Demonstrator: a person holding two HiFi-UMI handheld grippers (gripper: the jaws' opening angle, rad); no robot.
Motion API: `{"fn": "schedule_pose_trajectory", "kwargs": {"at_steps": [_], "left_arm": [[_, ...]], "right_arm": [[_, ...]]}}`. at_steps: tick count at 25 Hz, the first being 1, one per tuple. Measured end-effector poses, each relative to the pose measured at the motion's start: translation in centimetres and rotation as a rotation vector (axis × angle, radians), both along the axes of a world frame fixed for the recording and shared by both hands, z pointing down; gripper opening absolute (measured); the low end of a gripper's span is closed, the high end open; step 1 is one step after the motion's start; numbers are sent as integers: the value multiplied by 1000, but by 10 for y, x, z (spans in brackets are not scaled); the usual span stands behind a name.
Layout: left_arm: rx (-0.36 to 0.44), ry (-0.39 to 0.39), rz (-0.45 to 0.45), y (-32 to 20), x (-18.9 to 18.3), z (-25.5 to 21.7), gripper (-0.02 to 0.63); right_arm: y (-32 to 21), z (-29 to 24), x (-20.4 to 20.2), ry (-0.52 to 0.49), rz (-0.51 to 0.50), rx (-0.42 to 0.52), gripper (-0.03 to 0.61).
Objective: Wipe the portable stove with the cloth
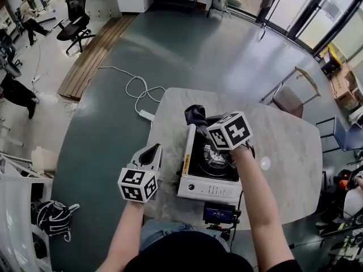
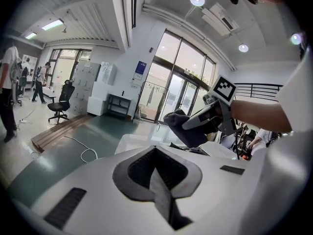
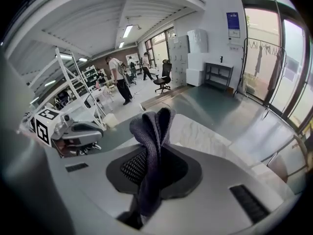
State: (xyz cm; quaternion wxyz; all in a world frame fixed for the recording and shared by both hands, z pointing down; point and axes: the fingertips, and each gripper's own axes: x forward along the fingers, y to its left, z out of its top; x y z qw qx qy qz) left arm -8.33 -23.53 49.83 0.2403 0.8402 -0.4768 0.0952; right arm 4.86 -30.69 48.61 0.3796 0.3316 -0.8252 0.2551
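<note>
1. Dark grey cloth (image 3: 151, 131) is clamped between the right gripper (image 3: 146, 195) jaws, bunched end poking out past the tips.
2. Cloth sits over the far-left corner of the portable stove (image 1: 207, 187) on the table (image 1: 283, 146).
3. Left gripper (image 2: 164, 195): jaws together, nothing in them, just left of the stove.

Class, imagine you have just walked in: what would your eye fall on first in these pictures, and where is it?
First, the dark cloth, bunched in the fingers of the right gripper and raised over the white stove on the marble table. Next, the left gripper, shut and empty, at the table's left edge beside the stove.
</note>
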Motion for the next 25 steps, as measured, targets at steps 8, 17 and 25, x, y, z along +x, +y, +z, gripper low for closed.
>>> {"fn": "schedule_pose_trajectory", "kwargs": {"at_steps": [8,17,25], "left_arm": [[-14,12,-43,5,-22,4,6],[-16,21,-51,6,-34,7,6],[-1,15,-15,6,-23,2,6]], "right_arm": [[-3,55,5,84,94,-86,67],[-3,97,-5,319,6,-39,67],[13,95,-7,280,-6,-82,67]]}}
